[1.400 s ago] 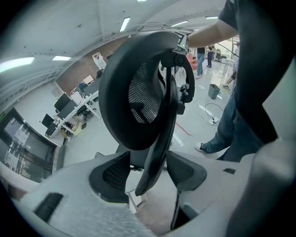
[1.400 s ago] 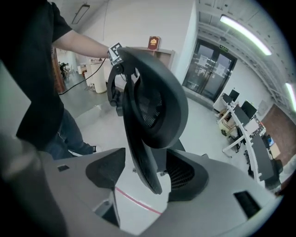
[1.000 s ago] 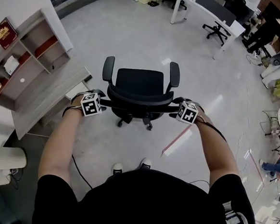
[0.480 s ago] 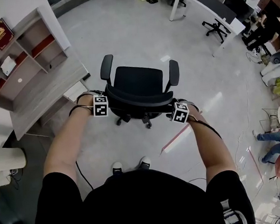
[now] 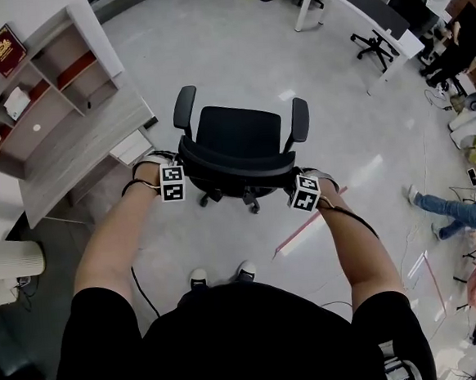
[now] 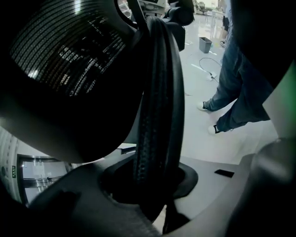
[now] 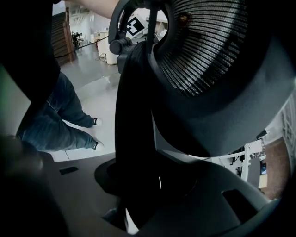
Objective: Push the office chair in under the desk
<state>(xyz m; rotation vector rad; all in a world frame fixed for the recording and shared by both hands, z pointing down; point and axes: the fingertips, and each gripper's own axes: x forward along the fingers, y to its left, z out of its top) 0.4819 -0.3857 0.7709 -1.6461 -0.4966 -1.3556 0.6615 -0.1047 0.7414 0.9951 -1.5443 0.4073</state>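
Observation:
A black office chair (image 5: 238, 134) stands on the grey floor in the head view, its seat facing away from me. The grey wooden desk (image 5: 83, 144) is to its left. My left gripper (image 5: 182, 171) sits at the left end of the mesh backrest (image 5: 236, 167), and my right gripper (image 5: 291, 182) at its right end. Both are closing. In the left gripper view the backrest's ribbed rim (image 6: 155, 115) runs down between the jaws of the left gripper (image 6: 152, 187). The right gripper view shows the dark rim (image 7: 134, 115) wedged in the same way in the right gripper (image 7: 138, 185).
A shelf unit with a red book (image 5: 4, 49) rises behind the desk. White desks (image 5: 346, 4) and another black chair (image 5: 372, 47) stand at the far right. A person's legs in jeans (image 5: 440, 206) are on the right. Red tape (image 5: 306, 225) lies on the floor.
Both grippers have moved inward onto the two ends of the backrest. The chair has hardly shifted. A person on the right has walked closer.

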